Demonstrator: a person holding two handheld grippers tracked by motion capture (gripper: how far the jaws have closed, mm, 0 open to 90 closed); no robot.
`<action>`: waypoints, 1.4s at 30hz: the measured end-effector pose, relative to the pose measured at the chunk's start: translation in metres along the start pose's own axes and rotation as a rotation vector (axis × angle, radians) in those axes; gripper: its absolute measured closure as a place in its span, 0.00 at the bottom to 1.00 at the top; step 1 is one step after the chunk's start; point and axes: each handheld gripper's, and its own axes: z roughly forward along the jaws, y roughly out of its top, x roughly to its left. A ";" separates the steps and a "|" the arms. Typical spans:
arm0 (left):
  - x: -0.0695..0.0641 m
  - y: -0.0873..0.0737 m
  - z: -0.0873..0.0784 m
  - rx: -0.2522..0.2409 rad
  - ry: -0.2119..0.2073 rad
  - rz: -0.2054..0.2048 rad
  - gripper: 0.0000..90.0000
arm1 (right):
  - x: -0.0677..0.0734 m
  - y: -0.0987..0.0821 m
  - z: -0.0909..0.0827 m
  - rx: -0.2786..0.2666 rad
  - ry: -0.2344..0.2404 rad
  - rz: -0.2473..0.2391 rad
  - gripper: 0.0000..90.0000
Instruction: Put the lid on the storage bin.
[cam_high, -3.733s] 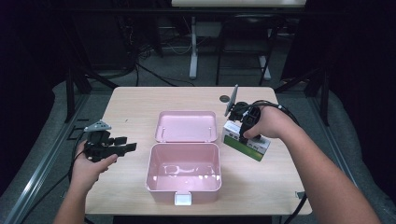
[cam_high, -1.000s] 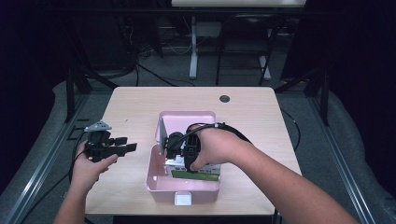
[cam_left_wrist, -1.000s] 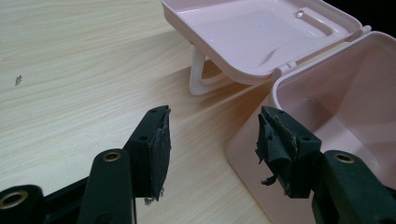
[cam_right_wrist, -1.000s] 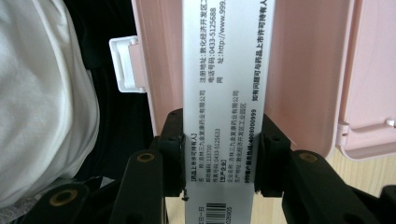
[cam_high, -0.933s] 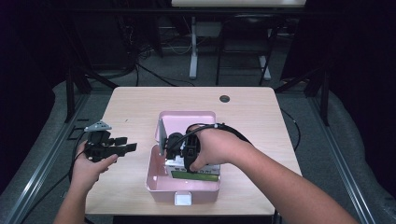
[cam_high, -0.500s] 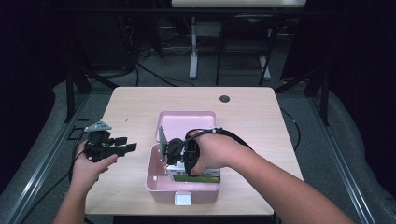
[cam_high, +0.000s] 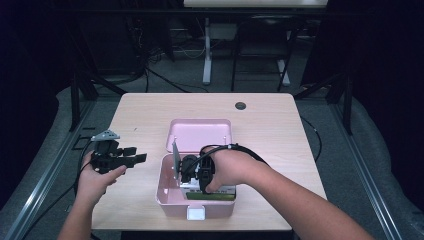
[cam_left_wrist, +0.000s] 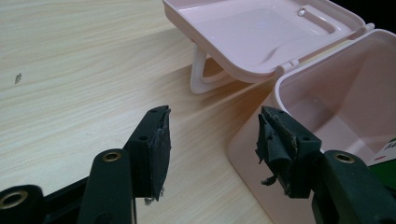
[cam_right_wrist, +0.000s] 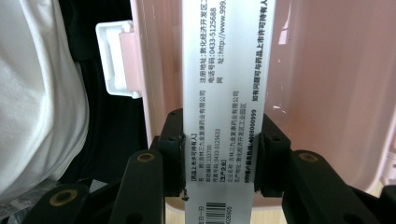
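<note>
A pink plastic box (cam_high: 170, 197) stands open near the table's front edge, its lid (cam_high: 199, 135) laid back flat behind it. My right gripper (cam_high: 192, 172) reaches down into the box, shut on a white and green medicine carton (cam_high: 212, 192). In the right gripper view both pads press the carton's printed white side (cam_right_wrist: 224, 93), with the pink box wall (cam_right_wrist: 327, 70) behind it. My left gripper (cam_high: 135, 155) rests over the table left of the box, open with nothing between its fingers (cam_left_wrist: 156, 149). The left gripper view has the box rim (cam_left_wrist: 299, 70) and the lid (cam_left_wrist: 261, 32) just ahead.
A small dark round hole (cam_high: 240, 105) sits near the table's far edge. A white latch tab (cam_high: 196, 213) sticks out from the box's front. Bare wooden tabletop (cam_high: 135, 115) lies around the box. Dark floor, cables and a stand are beyond the table.
My right gripper carried the carton from the table's right side into the pink box and has sunk lower inside it. The left gripper has stayed in place.
</note>
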 end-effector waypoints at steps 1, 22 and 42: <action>0.000 0.000 0.000 0.001 -0.001 0.000 0.49 | 0.000 0.000 0.001 0.000 0.003 -0.002 0.68; 0.000 0.000 0.002 0.010 -0.003 0.004 0.49 | 0.001 0.000 0.026 0.012 0.042 -0.018 0.68; -0.001 0.000 0.003 0.011 0.000 0.004 0.49 | -0.001 -0.001 0.043 0.005 0.053 -0.027 0.68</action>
